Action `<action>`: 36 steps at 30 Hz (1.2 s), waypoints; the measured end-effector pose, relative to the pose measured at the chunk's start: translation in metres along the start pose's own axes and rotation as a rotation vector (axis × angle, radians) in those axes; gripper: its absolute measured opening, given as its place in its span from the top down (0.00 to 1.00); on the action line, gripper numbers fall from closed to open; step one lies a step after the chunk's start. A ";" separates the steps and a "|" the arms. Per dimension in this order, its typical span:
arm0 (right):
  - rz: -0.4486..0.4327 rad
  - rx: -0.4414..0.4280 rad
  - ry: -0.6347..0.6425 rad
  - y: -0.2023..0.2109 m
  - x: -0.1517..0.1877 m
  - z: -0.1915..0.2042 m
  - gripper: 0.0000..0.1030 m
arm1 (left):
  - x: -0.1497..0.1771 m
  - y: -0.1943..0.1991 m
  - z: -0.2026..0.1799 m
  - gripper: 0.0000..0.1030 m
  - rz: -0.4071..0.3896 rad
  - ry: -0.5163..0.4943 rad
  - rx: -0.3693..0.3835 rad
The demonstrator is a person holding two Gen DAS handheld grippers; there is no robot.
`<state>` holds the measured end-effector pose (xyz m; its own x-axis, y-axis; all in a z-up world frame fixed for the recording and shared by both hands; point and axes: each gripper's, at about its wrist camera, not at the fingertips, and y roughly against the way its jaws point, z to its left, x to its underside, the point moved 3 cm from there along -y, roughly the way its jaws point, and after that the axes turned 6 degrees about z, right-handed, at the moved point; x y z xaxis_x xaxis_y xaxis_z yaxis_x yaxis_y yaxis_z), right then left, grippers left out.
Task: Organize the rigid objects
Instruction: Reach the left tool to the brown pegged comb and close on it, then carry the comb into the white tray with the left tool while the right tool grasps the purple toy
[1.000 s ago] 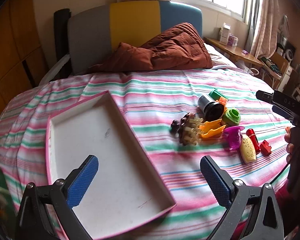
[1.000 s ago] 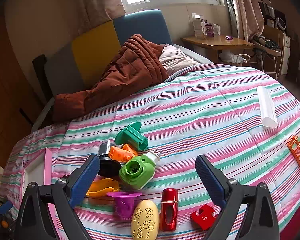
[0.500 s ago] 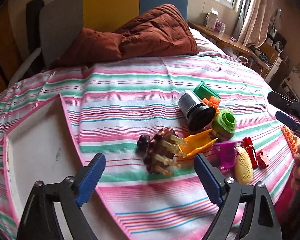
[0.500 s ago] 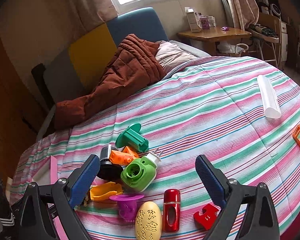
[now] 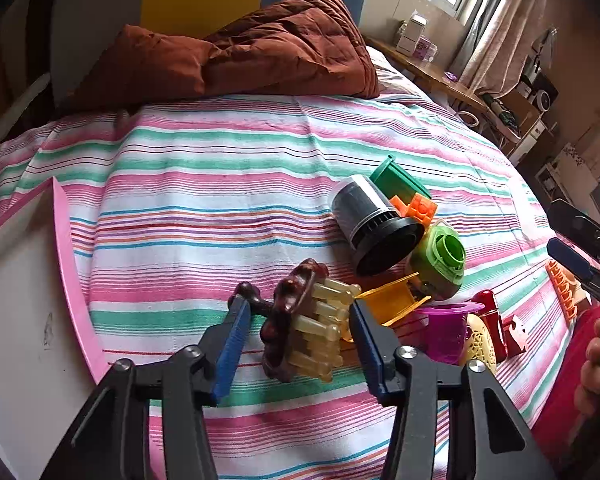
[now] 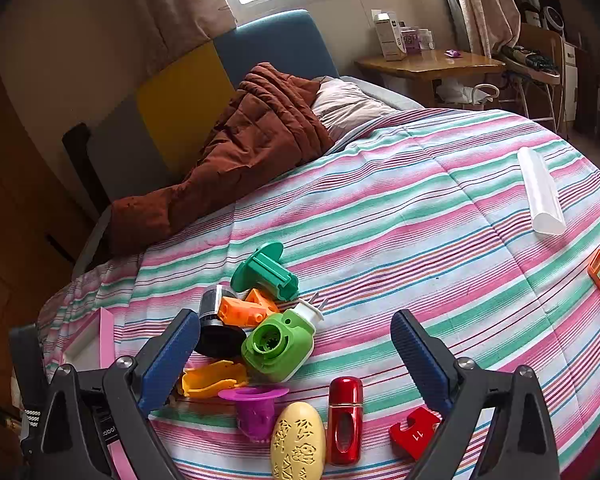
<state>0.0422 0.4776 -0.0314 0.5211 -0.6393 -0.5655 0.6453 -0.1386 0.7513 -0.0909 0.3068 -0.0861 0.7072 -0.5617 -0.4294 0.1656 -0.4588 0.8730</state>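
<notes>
- left hand-held gripper: jaws partly narrowed, straddling the brush; pads beside it, contact not certain.
- brush: brown back, pale pegs, lying on the bed at the near-left edge of the toy pile, touching the yellow piece.
- tray: pink-rimmed, white inside, on the bed left of the brush; likely destination.
- right hand-held gripper: jaws wide, holding nothing, hovering over the pile near the green camera toy.
- step in hand, as judged: close on the brush.
- technique: seat the left pad on the brown back and the right on the pegs' ends, squeeze squarely, lift straight up so the yellow piece is not dragged, then carry left over the tray rim.
</notes>
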 end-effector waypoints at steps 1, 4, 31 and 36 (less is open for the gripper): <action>0.002 0.001 -0.002 0.000 0.000 0.000 0.05 | -0.001 -0.001 -0.002 0.59 0.002 -0.001 0.010; 0.005 0.004 -0.007 -0.001 0.000 -0.001 0.05 | -0.003 0.000 -0.001 0.59 -0.007 0.005 0.018; 0.303 -0.029 0.258 -0.048 0.044 0.047 0.24 | 0.044 0.098 0.020 0.61 -0.173 0.061 0.055; 0.352 0.030 0.295 -0.058 0.055 0.048 0.24 | 0.058 0.116 0.052 0.61 -0.194 0.118 0.022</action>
<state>0.0065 0.4145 -0.0902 0.8454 -0.4090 -0.3435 0.3861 0.0234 0.9222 -0.0664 0.1848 -0.0221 0.7390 -0.3779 -0.5577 0.2925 -0.5659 0.7709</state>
